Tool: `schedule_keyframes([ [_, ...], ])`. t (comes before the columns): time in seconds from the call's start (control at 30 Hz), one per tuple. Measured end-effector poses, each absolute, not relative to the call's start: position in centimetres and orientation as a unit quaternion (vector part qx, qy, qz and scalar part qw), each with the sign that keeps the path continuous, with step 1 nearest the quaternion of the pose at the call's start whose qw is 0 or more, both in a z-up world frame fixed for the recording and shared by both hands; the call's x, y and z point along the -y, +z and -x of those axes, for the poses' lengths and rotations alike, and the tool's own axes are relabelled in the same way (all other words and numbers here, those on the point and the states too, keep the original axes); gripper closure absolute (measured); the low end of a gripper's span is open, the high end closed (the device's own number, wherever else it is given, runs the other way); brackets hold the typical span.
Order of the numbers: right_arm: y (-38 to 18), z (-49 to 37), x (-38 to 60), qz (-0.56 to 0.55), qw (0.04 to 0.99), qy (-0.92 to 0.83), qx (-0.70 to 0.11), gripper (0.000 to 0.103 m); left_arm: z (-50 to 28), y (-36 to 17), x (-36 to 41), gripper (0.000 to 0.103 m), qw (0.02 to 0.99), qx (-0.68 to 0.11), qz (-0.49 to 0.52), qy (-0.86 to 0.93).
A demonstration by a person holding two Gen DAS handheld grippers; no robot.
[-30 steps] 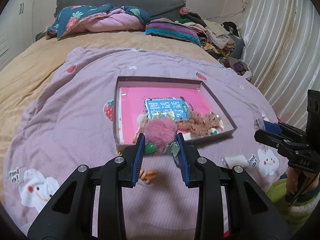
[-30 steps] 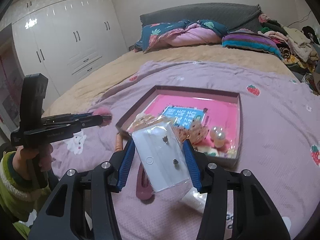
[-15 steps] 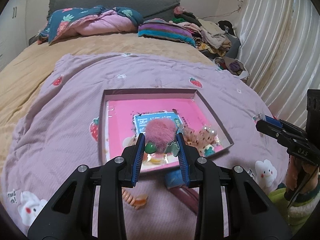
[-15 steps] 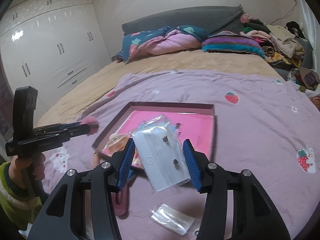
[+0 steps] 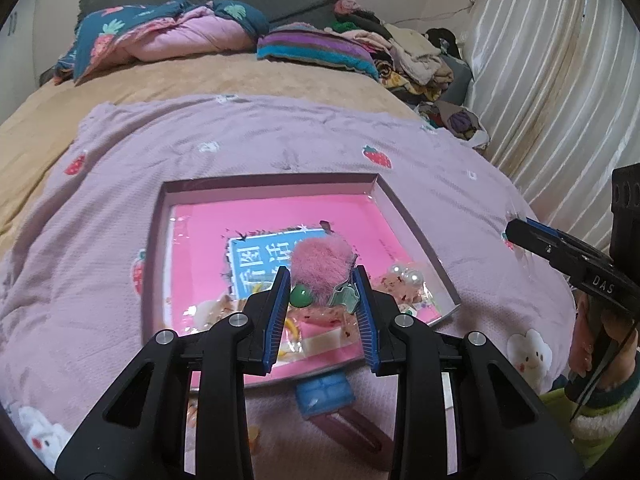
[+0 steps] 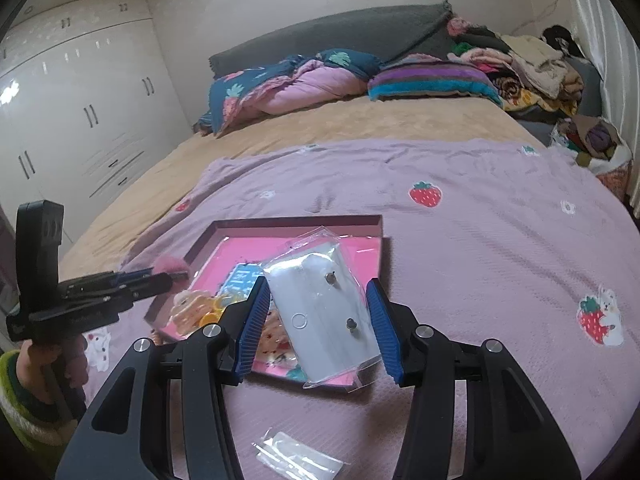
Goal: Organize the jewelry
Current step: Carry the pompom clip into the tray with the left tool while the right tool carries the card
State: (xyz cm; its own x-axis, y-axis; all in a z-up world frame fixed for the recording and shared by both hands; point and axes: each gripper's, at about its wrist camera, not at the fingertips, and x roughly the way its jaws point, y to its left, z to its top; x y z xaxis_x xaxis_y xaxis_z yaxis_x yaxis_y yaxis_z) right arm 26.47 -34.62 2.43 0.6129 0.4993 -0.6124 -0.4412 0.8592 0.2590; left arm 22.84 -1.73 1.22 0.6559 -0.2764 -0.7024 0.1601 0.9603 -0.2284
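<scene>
The left gripper is clamping a pink fuzzy clip and the right gripper a bagged earring card, both hovering above the tray; releases should be made low, clear of items beneath the jaws.

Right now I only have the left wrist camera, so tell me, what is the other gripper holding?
Observer: The right gripper is shut on a clear packet with a white card and two small studs.
Operator: Is that packet over the box yet?
Observer: It hangs above the near right corner of the pink-lined box.
Operator: Anything loose nearby on the bed?
Observer: Another clear packet lies on the purple blanket, nearer the camera than the box.
</scene>
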Motion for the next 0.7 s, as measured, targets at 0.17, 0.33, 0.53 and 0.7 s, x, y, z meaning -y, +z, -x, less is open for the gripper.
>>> schedule_keyframes([
  [0.17,0.7,-27.8,34.2,-0.046,0.893,0.251,-0.372,0.054,-24.0,-0.3,2.4,0.079,0.901,-0.412,0.067,-0.119],
  [0.33,-0.8,-28.6,33.6,-0.05,0.887,0.247,-0.386,0.054,-25.1,-1.5,2.5,0.078,0.897,-0.422,0.07,-0.113],
  [0.53,-2.3,-29.4,32.4,-0.038,0.882,0.247,-0.4,0.054,-25.9,-2.5,2.2,0.073,0.896,-0.427,0.067,-0.102],
  [0.7,-3.3,-30.1,30.9,-0.028,0.878,0.246,-0.409,0.054,-26.0,-2.8,1.7,0.065,0.897,-0.427,0.062,-0.093],
])
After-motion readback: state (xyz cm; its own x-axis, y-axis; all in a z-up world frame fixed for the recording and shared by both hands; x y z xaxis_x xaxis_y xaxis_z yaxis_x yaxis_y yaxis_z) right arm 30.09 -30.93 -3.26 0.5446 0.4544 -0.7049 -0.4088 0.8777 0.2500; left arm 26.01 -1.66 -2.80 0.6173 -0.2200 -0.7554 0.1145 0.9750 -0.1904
